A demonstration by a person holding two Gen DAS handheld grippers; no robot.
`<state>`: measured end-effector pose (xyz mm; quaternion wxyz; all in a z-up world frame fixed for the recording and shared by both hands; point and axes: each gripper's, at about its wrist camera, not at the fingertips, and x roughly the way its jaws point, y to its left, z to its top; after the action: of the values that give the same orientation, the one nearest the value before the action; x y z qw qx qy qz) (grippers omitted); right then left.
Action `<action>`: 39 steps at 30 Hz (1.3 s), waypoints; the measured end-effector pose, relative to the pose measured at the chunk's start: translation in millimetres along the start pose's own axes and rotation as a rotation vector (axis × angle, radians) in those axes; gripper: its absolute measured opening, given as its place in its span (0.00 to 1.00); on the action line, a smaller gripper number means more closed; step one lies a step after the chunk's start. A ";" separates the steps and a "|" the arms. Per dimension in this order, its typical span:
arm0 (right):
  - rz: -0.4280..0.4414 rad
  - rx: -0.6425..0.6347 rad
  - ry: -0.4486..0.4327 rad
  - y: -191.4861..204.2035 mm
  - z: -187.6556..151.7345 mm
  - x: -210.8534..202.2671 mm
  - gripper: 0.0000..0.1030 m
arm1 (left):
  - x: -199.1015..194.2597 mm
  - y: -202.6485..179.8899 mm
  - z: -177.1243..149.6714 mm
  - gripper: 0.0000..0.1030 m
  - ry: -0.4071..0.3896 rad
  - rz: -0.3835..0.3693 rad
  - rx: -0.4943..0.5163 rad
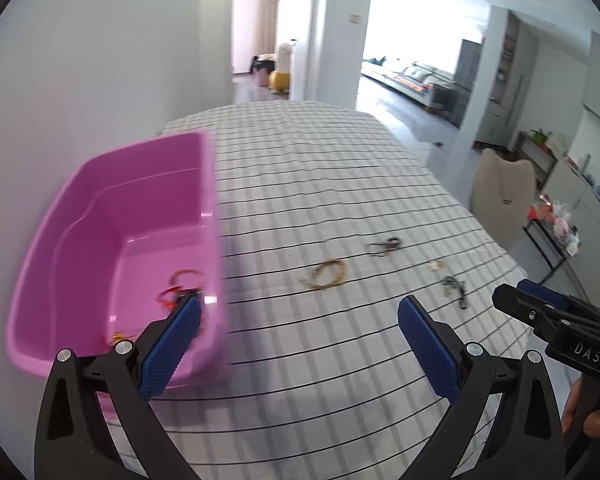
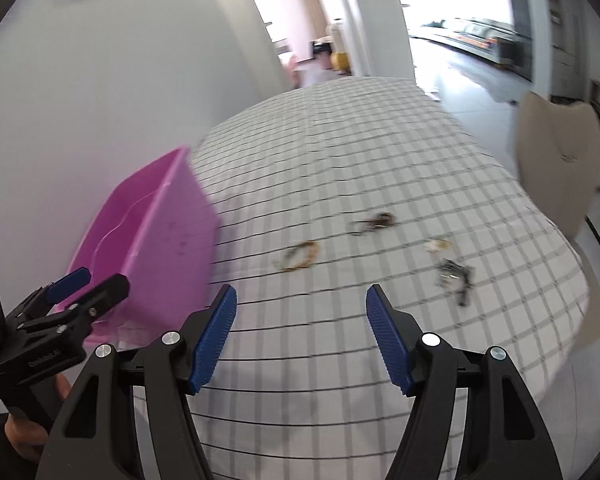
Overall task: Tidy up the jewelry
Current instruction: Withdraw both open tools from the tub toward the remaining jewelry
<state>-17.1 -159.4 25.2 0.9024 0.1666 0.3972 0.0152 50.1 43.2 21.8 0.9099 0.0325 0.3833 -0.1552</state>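
A pink plastic bin [image 1: 112,216] [image 2: 160,220] stands at the table's left and holds a few jewelry pieces [image 1: 182,286]. On the checked cloth lie a gold bangle [image 1: 329,274] [image 2: 300,255], a dark brown piece [image 1: 386,245] [image 2: 374,222], a small pale piece [image 1: 438,266] [image 2: 438,245] and a dark silver chain [image 1: 454,290] [image 2: 456,272]. My left gripper [image 1: 300,340] is open and empty beside the bin's near right corner. My right gripper [image 2: 300,344] is open and empty above the cloth, short of the jewelry. Each gripper also shows in the other's view: the right one [image 1: 540,312], the left one [image 2: 80,292].
The table [image 1: 300,160] has a grey-and-white checked cloth and a white wall on its left. A beige chair [image 1: 504,192] [image 2: 556,152] stands at the right edge. Beyond are a hallway and a living room with a sofa.
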 end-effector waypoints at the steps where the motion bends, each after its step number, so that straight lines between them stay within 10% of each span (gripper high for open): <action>1: -0.013 0.008 -0.003 -10.0 -1.3 -2.8 0.63 | 3.9 -6.9 1.1 0.94 0.002 -0.004 0.006; 17: -0.097 0.073 -0.017 -122.5 -18.7 40.0 0.63 | 112.2 -49.6 -15.6 0.94 0.081 0.092 -0.003; 39: -0.380 0.230 -0.012 -145.9 -38.2 150.5 0.63 | 254.8 -36.5 -25.0 0.94 0.161 0.019 0.093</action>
<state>43.0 -262.1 -151.6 0.8664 0.1909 0.4152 -0.2015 189.4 -52.6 -174.0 0.8751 0.0908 0.4471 -0.1613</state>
